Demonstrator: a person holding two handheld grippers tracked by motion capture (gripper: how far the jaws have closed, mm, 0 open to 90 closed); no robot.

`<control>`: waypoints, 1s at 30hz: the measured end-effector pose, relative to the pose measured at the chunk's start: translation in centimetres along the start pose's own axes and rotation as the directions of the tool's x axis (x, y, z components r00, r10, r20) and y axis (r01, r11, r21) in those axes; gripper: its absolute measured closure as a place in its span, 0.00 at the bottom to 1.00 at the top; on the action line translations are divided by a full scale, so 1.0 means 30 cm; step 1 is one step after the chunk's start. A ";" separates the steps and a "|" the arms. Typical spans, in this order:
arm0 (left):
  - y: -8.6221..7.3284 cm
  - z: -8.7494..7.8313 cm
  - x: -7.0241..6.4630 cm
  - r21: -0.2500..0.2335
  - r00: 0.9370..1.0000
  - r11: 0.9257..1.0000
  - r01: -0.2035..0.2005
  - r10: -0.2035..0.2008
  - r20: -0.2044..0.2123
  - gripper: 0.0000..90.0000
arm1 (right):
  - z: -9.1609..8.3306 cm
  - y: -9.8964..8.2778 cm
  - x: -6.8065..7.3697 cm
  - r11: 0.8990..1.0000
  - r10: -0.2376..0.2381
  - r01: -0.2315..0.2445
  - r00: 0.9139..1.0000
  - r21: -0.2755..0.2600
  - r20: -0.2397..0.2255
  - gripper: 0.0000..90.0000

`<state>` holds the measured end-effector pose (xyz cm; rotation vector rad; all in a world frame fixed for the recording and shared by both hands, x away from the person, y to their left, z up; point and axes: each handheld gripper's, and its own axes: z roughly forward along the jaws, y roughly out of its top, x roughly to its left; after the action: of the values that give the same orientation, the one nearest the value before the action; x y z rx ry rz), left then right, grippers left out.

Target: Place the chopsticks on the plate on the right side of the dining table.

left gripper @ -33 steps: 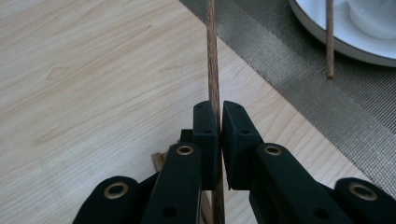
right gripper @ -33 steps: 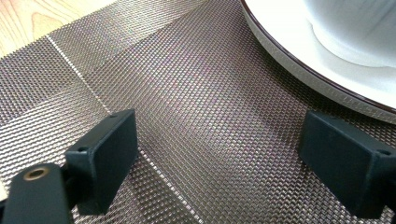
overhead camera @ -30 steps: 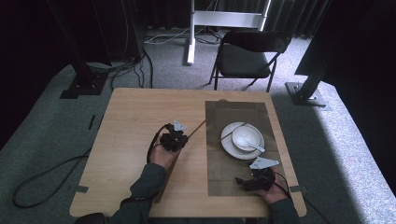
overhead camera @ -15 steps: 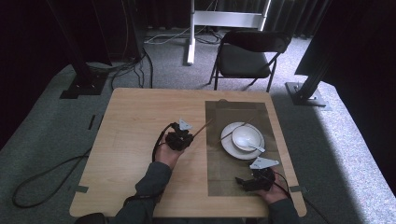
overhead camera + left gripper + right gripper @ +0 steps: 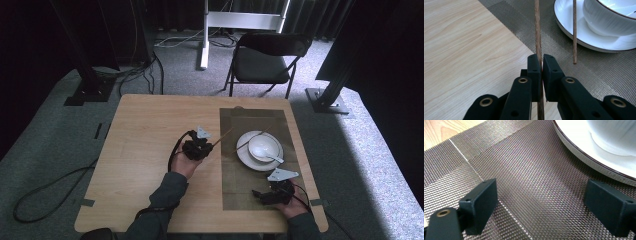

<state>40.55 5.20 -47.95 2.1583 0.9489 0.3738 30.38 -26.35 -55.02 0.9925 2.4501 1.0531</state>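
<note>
My high camera looks forward and down over the whole pale wooden worktop [image 5: 150, 150]. Both gripper cameras sit low and close behind their black jaws, and both share the brown woven placemat [image 5: 529, 30] and round white plate [image 5: 584, 152] with it.

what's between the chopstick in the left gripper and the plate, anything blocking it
Nothing visible. The left gripper is shut on one chopstick; bare placemat lies between it and the plate, whose rim carries a second chopstick.
</note>
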 end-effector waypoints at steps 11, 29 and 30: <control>0.025 0.029 -0.015 -0.008 1.000 1.000 -0.011 0.012 0.019 0.94 | 0.000 0.000 0.000 1.000 0.000 0.000 1.000 0.000 0.000 0.13; 0.067 0.049 -0.034 -0.012 0.998 0.999 -0.046 0.046 0.031 0.94 | 0.000 0.000 0.000 1.000 0.000 0.000 1.000 0.000 0.000 0.13; 0.070 0.052 -0.035 -0.011 0.998 0.999 -0.048 0.048 0.032 0.94 | 0.000 0.000 0.000 1.000 0.001 -0.001 1.000 0.000 0.000 0.13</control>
<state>41.71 2.70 -47.48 2.1744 0.8766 0.3657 30.37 -26.35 -55.02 0.9932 2.4502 1.0536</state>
